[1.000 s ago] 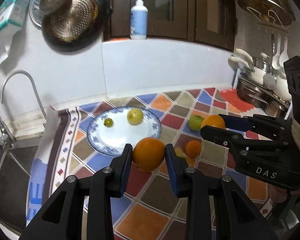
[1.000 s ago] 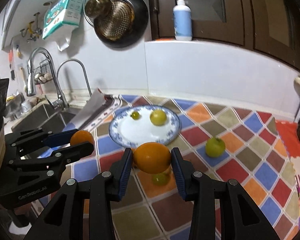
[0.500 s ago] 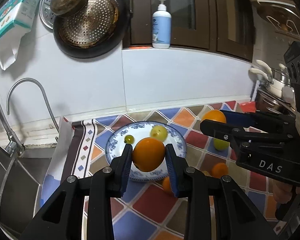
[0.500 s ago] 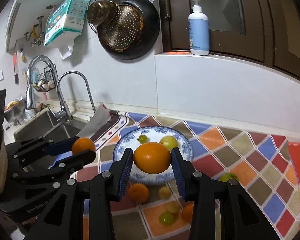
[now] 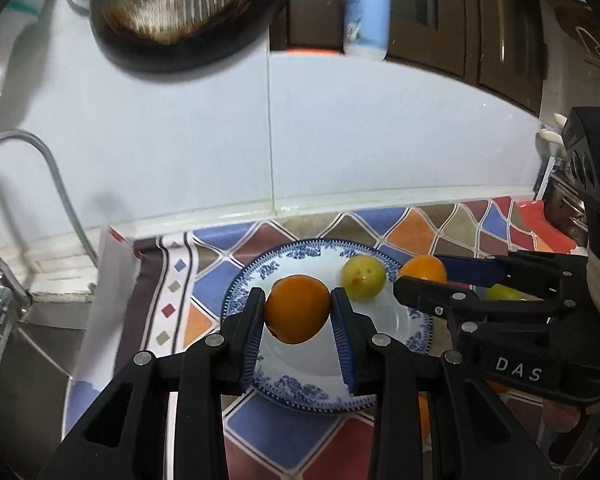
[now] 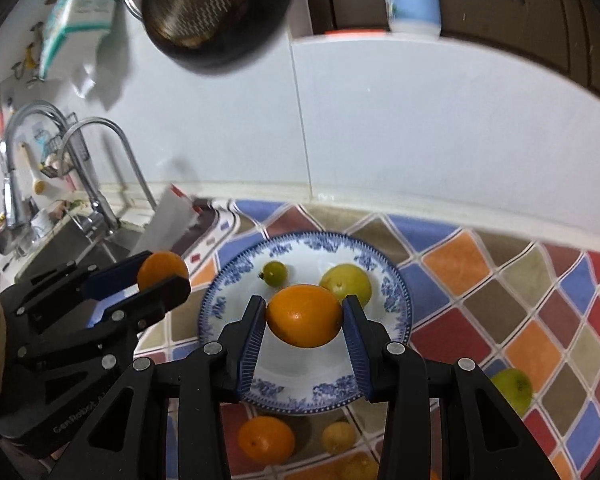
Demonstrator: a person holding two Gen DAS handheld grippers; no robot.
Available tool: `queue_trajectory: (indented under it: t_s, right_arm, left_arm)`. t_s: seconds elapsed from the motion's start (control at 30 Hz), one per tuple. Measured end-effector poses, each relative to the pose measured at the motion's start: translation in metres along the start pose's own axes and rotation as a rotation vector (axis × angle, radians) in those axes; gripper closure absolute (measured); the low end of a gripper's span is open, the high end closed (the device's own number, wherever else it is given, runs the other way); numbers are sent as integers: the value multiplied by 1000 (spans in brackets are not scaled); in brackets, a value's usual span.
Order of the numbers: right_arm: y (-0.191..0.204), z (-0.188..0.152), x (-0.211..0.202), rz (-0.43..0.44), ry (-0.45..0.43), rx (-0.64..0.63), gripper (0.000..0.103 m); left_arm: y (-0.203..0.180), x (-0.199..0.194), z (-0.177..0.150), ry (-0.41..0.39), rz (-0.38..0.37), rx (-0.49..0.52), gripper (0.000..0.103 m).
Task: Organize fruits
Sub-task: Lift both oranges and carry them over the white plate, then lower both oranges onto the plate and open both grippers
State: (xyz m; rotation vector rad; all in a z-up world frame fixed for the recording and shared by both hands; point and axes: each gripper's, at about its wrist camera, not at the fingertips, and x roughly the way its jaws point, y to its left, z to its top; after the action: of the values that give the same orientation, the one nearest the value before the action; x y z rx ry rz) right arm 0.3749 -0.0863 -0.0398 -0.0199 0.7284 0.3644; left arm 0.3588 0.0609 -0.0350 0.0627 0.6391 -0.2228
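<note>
2 grippers each squeeze 1 orange above the plate (image 5: pixel 256 276). Left gripper (image 5: pixel 298 312) holds its orange (image 5: pixel 297 308); right gripper (image 6: pixel 304 318) holds another orange (image 6: pixel 304 315). 1 lemon (image 6: pixel 346 282) and 1 lime (image 6: pixel 274 273) sit on the plate.

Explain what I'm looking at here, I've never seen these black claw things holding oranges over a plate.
Those are tools, not a robot: a person holds one two-fingered clamp in each hand, each with a camera looking along its fingers. One picture is from the left hand-held gripper, the other from the right hand-held gripper. Each is shut on a round orange: the left orange and the right orange. Below is a blue-patterned white plate holding a yellow-green fruit and a small green fruit, on a colourful diamond-patterned cloth where more fruit lies loose.
</note>
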Motion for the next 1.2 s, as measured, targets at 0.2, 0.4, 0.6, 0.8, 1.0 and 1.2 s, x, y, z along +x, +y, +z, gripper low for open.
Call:
queue_trajectory:
  t_s: [0.2, 0.4, 0.6, 0.8, 1.0, 1.2]
  right_arm:
    - [-12, -2, 34, -11, 63, 23, 63]
    - [-19, -5, 53, -25, 112, 38, 63]
    - [-22, -7, 65, -37, 137, 39, 63]
    - [-21, -6, 66, -46, 134, 35, 63]
    - [-19, -2, 56, -53, 107, 28, 54]
    - [-16, 0, 35, -64, 74, 27, 54]
  left_arm:
    - [5, 37, -6, 66, -11, -7, 70]
    - [5, 64, -14, 114, -16, 1, 70]
    - [7, 81, -18, 145, -17, 1, 70]
    - [11, 84, -16, 153, -7, -8, 67]
    - [11, 68, -9, 123, 12, -10, 59]
    - [9, 40, -3, 93, 36, -20, 52]
